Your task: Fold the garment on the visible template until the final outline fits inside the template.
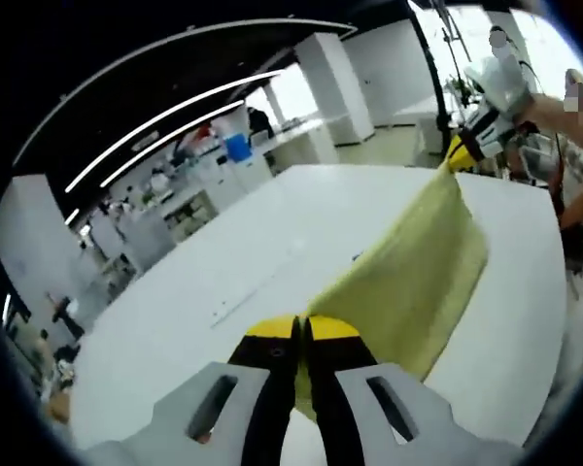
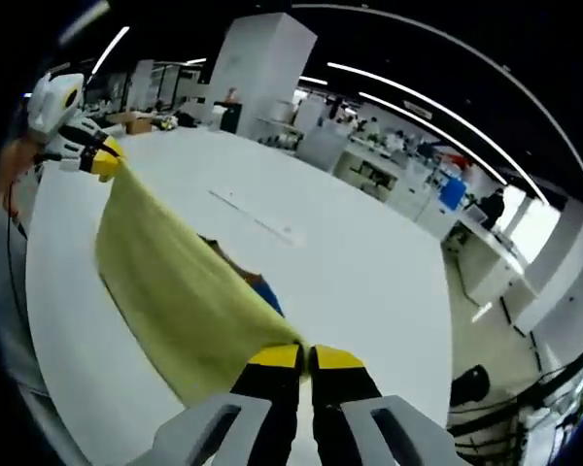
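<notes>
In the left gripper view, my left gripper (image 1: 302, 330) has its yellow-tipped jaws pressed together on one corner of the yellow cloth (image 1: 423, 267). From that pinch the cloth stretches up and away to my right gripper (image 1: 459, 150), which holds the far corner above the white table (image 1: 223, 272). The cloth hangs between the two grippers as a taut sheet, lifted off the table, with its lower edge sagging toward the tabletop. A thin pale line (image 1: 243, 296) is marked on the table just beside the cloth.

In the right gripper view, my right gripper (image 2: 306, 361) also has its jaws closed, pinching the near corner of the yellow cloth (image 2: 180, 291). The cloth runs from there across to my left gripper (image 2: 102, 160), which grips the other corner above the white table (image 2: 369, 282). Just past the top edge of the cloth, something blue and dark (image 2: 257, 282) peeks out on the table; I cannot tell what it is. Farther across the table from the cloth lies a long pale strip (image 2: 257, 218).

Beyond the table stand white pillars, desks and bright ceiling light strips (image 2: 437, 92).
</notes>
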### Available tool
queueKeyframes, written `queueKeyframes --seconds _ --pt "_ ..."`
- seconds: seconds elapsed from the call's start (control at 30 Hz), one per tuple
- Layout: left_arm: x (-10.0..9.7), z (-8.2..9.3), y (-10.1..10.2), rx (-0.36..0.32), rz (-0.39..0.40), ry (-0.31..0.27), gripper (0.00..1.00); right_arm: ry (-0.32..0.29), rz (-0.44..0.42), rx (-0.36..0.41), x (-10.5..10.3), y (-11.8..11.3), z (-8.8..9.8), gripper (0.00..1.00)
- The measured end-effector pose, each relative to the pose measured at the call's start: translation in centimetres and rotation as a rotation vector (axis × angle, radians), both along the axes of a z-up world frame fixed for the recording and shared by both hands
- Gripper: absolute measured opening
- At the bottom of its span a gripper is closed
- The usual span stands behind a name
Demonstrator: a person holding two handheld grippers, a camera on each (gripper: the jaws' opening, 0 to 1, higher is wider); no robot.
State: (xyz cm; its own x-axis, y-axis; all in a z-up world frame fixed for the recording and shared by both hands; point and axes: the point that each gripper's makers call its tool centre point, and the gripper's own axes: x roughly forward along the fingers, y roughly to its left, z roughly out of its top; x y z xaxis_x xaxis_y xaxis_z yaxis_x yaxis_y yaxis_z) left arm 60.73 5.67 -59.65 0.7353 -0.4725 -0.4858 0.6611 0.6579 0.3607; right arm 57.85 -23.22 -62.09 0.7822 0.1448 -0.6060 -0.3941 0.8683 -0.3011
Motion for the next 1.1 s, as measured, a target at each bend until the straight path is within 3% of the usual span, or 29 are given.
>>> queueKeyframes --seconds 0.2,0.5,0.6,0.93,1.1 --pt "1.6 -1.0 0.0 0.018 0.033 0.006 0.0 0.015 -0.021 -0.004 1.4 -0.4 -1.5 0.0" --pt "3.7 -4.9 0.3 0.051 0.049 0.078 0.0 0.062 -0.004 -0.028 3.9 -0.2 -4.5 0.0" --pt "4.6 -6.3 0.4 0.096 0.031 0.091 0.0 0.073 0.005 -0.026 4.7 0.0 -5.5 0.0" --pt "7.1 -10.4 0.7 0.084 0.056 0.155 0.0 0.146 0.046 -0.062 7.0 0.1 -10.2 0.0" --pt "7.5 -12.1 0.7 0.104 0.037 0.171 0.0 0.153 0.044 -0.066 7.4 -0.1 -11.3 0.0"
